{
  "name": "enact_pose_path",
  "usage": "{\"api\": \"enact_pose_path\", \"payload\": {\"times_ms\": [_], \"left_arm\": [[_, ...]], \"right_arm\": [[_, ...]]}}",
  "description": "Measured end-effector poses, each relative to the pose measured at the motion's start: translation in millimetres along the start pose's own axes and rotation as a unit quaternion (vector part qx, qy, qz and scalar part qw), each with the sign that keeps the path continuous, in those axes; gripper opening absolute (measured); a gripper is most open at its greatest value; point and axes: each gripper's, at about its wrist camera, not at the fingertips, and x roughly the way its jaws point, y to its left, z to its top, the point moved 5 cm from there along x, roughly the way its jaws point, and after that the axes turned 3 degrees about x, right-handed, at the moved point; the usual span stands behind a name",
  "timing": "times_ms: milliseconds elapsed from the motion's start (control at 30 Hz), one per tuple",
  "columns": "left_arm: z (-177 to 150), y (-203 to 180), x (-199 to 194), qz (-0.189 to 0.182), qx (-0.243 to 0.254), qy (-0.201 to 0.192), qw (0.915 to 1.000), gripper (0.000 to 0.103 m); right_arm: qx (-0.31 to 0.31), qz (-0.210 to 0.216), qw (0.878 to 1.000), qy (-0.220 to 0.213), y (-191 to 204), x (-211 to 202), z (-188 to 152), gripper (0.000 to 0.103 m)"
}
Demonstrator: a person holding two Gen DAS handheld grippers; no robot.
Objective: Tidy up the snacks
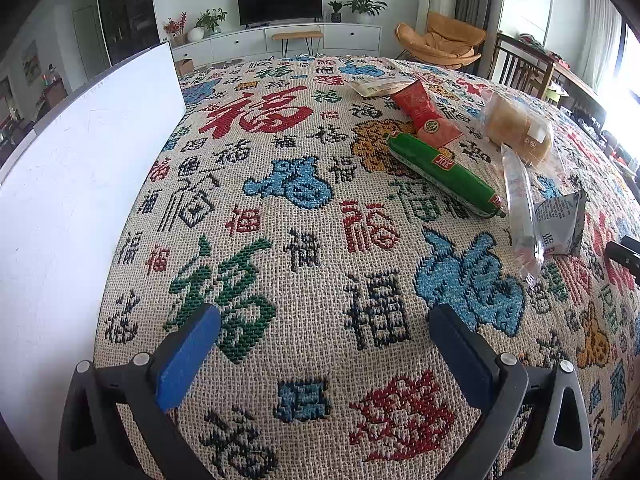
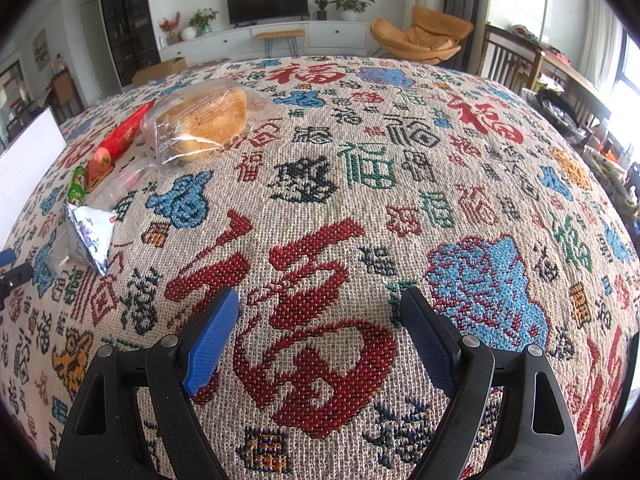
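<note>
Two wrist views, close over the cloth [image 1: 320, 216]
Both look down and forward; both show the bread [image 2: 204, 120], probably the same snack pile.

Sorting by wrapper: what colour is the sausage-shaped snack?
Green sausage-shaped snack, with a small red label; clearest in the left wrist view.

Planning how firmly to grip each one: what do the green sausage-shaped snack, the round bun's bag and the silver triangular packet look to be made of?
Green sausage-shaped snack: glossy, taut plastic casing, judging by its sheen and pinched end. Round bun's bag: thin clear plastic film; it wrinkles and the bun shows through. Silver triangular packet: probably metallised foil laminate, with shiny, creased edges.
</note>
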Motion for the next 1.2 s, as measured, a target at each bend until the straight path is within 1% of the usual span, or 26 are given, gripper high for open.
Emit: {"api": "enact_pose_path", "payload": {"times_ms": [67, 133, 233, 1200], "left_arm": [[10, 0, 7, -0.002, 0.009, 0.008, 0.9999, 0.103], [23, 3, 17, -0.003, 0.005, 0.019, 0.9998, 0.103], [37, 7, 28, 0.004, -0.001, 0.002, 1.0, 0.103], [38, 7, 29, 0.006, 0.0, 0.002, 1.0, 0.103]], "right_arm": [[0.0, 0.0, 1.0, 0.0, 0, 0, 0, 0.085], [0.0, 0.0, 1.0, 0.0, 0, 0, 0, 0.085], [0.001, 0.001, 1.0, 0.0, 0, 0, 0, 0.085], [0.001, 0.001, 1.0, 0.0, 0, 0, 0, 0.086]]}}
